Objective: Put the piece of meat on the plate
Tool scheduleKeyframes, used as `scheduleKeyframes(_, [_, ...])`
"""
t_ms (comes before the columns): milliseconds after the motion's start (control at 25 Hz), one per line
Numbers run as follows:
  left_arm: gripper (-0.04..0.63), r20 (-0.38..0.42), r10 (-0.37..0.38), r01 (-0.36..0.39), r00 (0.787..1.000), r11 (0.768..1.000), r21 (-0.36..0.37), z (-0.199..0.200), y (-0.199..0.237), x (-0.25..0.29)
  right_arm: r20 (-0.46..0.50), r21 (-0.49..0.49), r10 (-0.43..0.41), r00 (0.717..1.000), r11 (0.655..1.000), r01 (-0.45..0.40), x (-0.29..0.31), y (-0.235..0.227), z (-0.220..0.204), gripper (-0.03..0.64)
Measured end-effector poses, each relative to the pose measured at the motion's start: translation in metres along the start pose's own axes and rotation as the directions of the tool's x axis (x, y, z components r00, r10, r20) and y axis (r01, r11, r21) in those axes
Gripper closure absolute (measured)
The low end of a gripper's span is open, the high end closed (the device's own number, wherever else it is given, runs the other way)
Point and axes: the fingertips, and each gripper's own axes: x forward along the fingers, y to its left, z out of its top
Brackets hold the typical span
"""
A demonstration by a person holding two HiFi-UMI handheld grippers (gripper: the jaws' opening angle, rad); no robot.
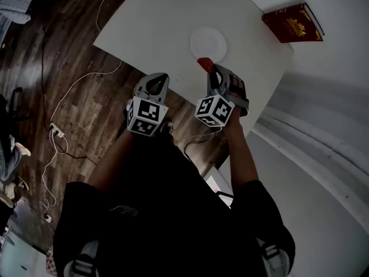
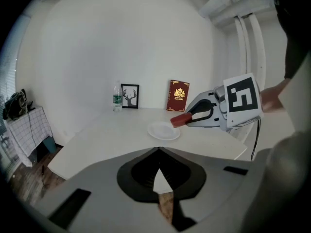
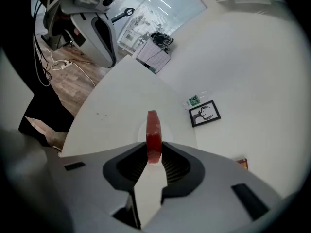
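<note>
In the head view, your left gripper (image 1: 154, 81) and right gripper (image 1: 212, 71) sat side by side in the middle of the frame, at the near edge of the white table (image 1: 144, 22). The red piece of meat (image 1: 204, 64) stuck out of the right gripper, just below the white plate (image 1: 208, 43). A red book (image 1: 292, 23) lay at the upper right. In the left gripper view, your left jaws were pressed together with nothing between them, and the meat hung by the plate's right rim at the middle of the frame. In the right gripper view, your right jaws pinched the meat at the center, with the plate right behind it.
</note>
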Motion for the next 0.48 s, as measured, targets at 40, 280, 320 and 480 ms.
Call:
scheduleKeyframes(40, [0.594, 0.0, -0.007, 0.007, 1.0, 1.0, -0.015, -0.002, 0.001, 0.001, -0.004, -0.002, 0.004, 1.0, 1.0, -0.004, 0.004, 0.0, 0.001, 0.512])
scheduleKeyframes(280, [0.594, 0.0, -0.022, 0.022, 1.0, 0.996, -0.088, -0.01, 0.017, 0.013, -0.039, 0.021, 0.001, 0.999, 1.0, 0.0, 0.03, -0.004, 0.009, 0.512])
scheduleKeyframes(320, [0.592, -0.005, -0.025, 0.025, 1.0, 0.996, -0.086, -0.011, 0.019, 0.016, -0.045, 0.03, 0.003, 0.999, 1.0, -0.001, 0.035, -0.004, 0.009, 0.512])
scheduleKeyframes(480, [0.593, -0.008, -0.042, 0.041, 0.999, 0.995, -0.095, -0.011, 0.028, 0.027, -0.074, 0.047, 0.015, 0.997, 0.999, -0.012, 0.047, -0.002, 0.008, 0.512])
